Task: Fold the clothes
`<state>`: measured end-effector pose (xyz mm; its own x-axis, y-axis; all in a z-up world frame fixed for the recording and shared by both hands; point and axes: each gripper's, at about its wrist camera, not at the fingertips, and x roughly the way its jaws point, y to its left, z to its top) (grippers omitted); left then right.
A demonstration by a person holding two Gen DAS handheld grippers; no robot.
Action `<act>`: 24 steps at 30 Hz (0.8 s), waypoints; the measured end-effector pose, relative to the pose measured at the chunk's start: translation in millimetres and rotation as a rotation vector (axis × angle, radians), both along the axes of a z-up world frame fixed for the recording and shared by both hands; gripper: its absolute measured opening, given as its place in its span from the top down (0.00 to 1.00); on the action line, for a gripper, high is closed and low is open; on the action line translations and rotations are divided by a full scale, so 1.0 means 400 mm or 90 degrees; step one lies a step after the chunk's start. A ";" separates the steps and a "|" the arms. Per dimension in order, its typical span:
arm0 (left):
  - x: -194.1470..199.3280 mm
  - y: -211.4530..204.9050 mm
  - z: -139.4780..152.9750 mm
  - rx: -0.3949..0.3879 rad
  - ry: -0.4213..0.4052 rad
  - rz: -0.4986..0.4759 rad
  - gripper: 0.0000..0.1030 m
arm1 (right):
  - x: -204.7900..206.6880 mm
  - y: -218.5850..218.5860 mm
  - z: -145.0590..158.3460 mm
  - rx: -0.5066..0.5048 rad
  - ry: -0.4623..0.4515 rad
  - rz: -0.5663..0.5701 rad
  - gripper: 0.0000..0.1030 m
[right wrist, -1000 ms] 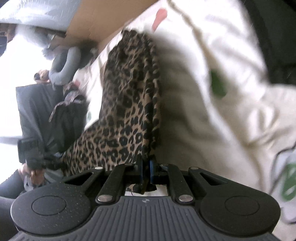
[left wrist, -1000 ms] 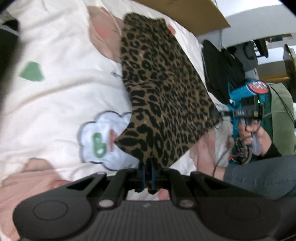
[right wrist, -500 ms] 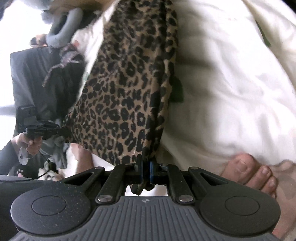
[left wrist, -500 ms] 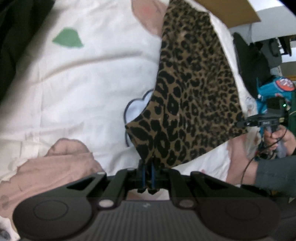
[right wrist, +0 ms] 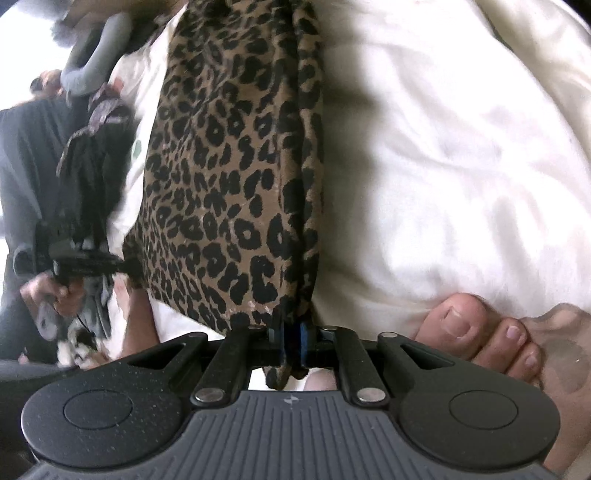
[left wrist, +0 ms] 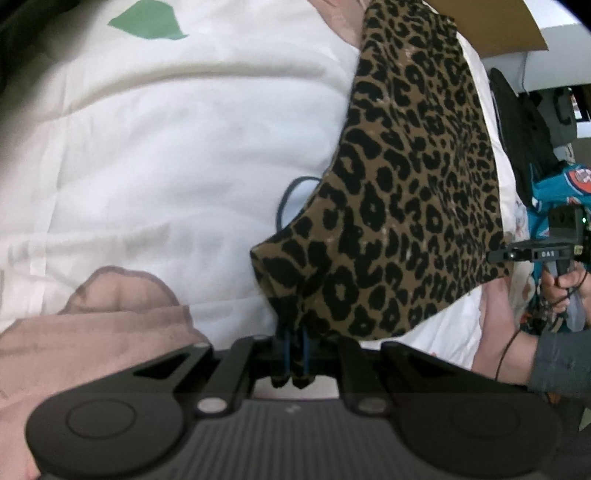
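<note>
Pinching the near left corner of the leopard-print garment [left wrist: 417, 192] with the left gripper [left wrist: 294, 347], fingers narrow and clamped on a bunch of the cloth. Having come down toward the white bedding [left wrist: 166, 147] since a second ago: a pink printed patch [left wrist: 110, 314] on the cover now filling the near left of the left wrist view, where a cloud-shaped print showed before. Stretching the garment across the bedding from near edge to far, toward a cardboard flap [left wrist: 491, 22] at the far edge.

Gripping the near right corner with the right gripper [right wrist: 294, 345], fingers close together on the cloth, jaws having just been opening slightly with fabric still between them. Suggesting a lowered, laid-out garment, probably close to release, with the fold itself not yet made.

Showing bare toes [right wrist: 476, 332] just beside the right gripper at the near edge.

Finding little readable writing: only small white marks, perhaps "DAS", on the right gripper [left wrist: 532, 253] seen from the left wrist view.
</note>
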<state>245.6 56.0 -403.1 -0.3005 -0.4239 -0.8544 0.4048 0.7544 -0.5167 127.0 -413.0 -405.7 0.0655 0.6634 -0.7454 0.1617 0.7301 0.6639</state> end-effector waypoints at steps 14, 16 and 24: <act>-0.013 0.019 0.008 -0.053 -0.007 0.080 0.75 | 0.017 0.008 -0.018 0.001 -0.025 -0.042 0.74; -0.016 0.030 0.000 -0.068 -0.010 0.095 0.72 | 0.013 0.008 -0.019 0.001 -0.029 -0.044 0.75; -0.033 0.046 -0.028 -0.104 0.014 0.117 0.82 | 0.002 0.005 -0.014 0.000 -0.033 -0.036 0.99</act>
